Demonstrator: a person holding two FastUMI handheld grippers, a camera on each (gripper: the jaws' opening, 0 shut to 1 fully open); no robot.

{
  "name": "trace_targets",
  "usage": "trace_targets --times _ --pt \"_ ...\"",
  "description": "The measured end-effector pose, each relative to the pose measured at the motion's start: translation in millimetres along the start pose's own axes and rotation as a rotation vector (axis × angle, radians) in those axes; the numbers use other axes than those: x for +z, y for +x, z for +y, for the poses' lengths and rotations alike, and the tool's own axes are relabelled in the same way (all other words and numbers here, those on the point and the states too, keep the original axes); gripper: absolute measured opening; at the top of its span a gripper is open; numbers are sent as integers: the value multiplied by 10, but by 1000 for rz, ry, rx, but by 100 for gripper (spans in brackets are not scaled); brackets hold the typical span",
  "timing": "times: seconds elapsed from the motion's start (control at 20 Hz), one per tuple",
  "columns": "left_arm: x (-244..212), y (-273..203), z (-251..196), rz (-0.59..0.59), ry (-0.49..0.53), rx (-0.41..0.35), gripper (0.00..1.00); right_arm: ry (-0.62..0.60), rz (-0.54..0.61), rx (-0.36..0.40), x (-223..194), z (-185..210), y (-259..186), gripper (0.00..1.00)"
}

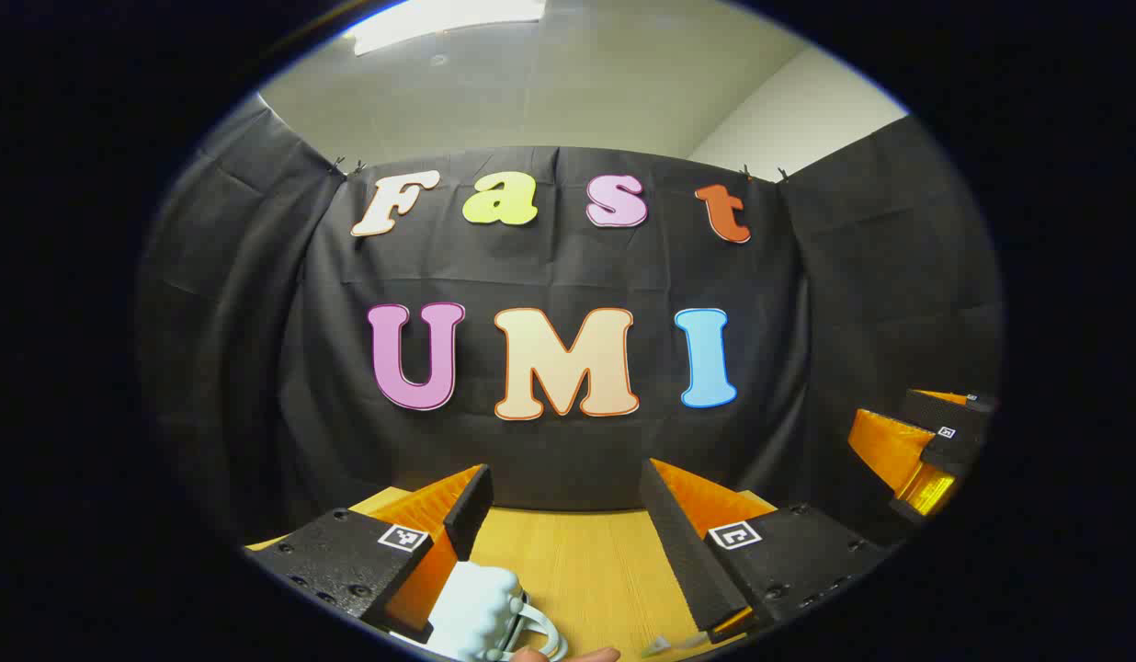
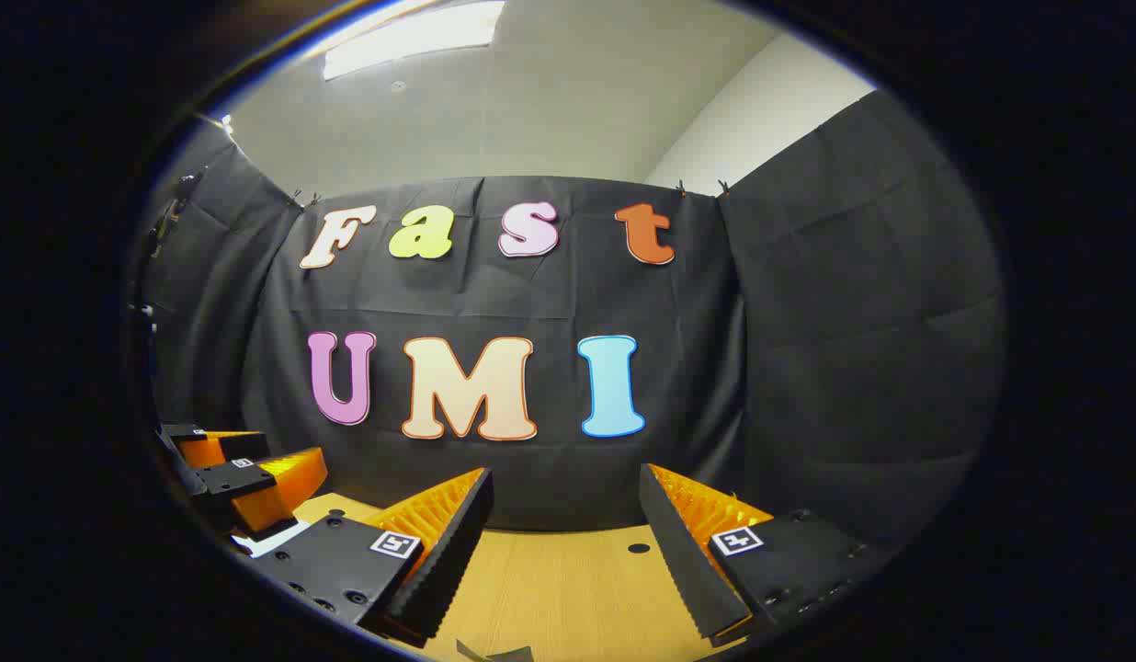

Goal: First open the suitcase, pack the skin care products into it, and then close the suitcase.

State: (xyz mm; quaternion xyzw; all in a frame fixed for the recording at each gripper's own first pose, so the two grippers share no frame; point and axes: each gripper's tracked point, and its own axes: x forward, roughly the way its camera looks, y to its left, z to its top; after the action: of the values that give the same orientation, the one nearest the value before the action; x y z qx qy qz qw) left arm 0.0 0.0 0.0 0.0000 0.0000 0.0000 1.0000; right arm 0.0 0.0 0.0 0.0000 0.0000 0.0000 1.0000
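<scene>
While both tongs stand wide and empty — left gripper (image 1: pixel 565 524), right gripper (image 2: pixel 565 529) — a white object (image 1: pixel 476 611), perhaps a skin-care item, lies just below the left one's fingers on the wooden table (image 1: pixel 577 570). No suitcase is identifiable, so reaching down unsighted could knock that object aside.

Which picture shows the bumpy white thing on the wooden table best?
The left gripper view: the bumpy white object lies low beside the left gripper. In the right gripper view, a small white patch may be it; I cannot tell.
</scene>
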Motion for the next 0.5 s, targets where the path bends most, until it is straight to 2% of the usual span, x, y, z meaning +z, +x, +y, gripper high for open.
trace_targets --times 0.25,0.5 --pt "-24 -1 -57 0 16 8 94 18 5 14 -31 -31 54 99" --pt "-198 -32 -71 43 41 38 95 9 8 63 -103 -37 56 99"
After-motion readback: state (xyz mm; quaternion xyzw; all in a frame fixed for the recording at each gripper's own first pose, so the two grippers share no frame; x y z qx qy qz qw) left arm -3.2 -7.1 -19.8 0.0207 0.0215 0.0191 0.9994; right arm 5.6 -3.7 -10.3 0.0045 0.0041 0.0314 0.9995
